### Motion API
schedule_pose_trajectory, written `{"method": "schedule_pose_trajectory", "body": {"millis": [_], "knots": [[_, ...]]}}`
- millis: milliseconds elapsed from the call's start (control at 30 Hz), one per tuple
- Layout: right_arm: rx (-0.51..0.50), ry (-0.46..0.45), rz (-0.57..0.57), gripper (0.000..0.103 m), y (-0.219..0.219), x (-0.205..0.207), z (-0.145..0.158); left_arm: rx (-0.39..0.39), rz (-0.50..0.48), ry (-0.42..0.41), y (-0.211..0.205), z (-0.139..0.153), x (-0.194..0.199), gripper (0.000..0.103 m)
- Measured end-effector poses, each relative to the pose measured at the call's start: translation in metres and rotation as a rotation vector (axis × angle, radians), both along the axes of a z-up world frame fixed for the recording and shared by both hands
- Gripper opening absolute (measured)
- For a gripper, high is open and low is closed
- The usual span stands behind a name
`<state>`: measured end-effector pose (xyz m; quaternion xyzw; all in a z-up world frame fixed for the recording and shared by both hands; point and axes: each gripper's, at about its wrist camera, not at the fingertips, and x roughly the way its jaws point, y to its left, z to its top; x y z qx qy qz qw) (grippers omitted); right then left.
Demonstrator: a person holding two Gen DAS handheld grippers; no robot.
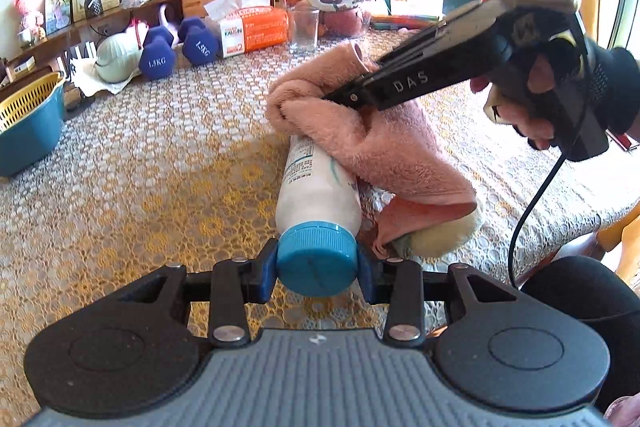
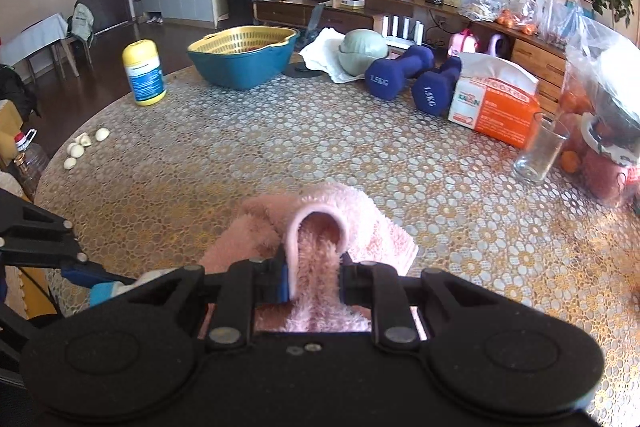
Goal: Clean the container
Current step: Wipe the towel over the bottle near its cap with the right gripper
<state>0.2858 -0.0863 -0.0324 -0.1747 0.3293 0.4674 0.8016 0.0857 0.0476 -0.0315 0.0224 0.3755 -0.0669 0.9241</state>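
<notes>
A white bottle [image 1: 316,187] with a blue cap [image 1: 318,257] points away from the camera, lying nearly level over the patterned table. My left gripper [image 1: 317,269] is shut on that cap. A pink fluffy cloth [image 1: 372,131] is draped over the far half of the bottle. My right gripper [image 1: 340,98] comes in from the upper right and is shut on the cloth. In the right wrist view the cloth [image 2: 320,243] is bunched between my right gripper's [image 2: 314,275] fingers, and the bottle's cap [image 2: 100,293] peeks out at lower left.
On the round table [image 2: 280,147] stand a yellow-capped bottle [image 2: 144,73], a teal basin [image 2: 242,57] with a yellow strainer, two blue dumbbells [image 2: 412,79], an orange tissue box [image 2: 496,105], a glass [image 2: 540,149] and bagged fruit [image 2: 604,99]. Garlic cloves [image 2: 82,145] lie near the left edge.
</notes>
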Motion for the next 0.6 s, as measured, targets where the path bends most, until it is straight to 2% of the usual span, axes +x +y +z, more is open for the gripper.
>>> {"method": "schedule_pose_trajectory", "body": {"millis": [167, 333, 500, 600], "knots": [[0.080, 0.103, -0.102, 0.020, -0.024, 0.020, -0.011, 0.005, -0.004, -0.049, -0.001, 0.016, 0.005, 0.039], [0.108, 0.156, -0.176, 0.019, -0.040, 0.024, -0.024, 0.037, -0.013, -0.087, -0.008, 0.028, 0.014, 0.039], [0.076, 0.135, -0.177, 0.019, -0.047, 0.012, -0.028, 0.073, -0.044, -0.095, -0.013, 0.035, 0.020, 0.039], [0.079, 0.100, -0.194, 0.018, -0.059, 0.008, -0.018, 0.103, -0.071, -0.098, -0.017, 0.037, 0.020, 0.039]]}}
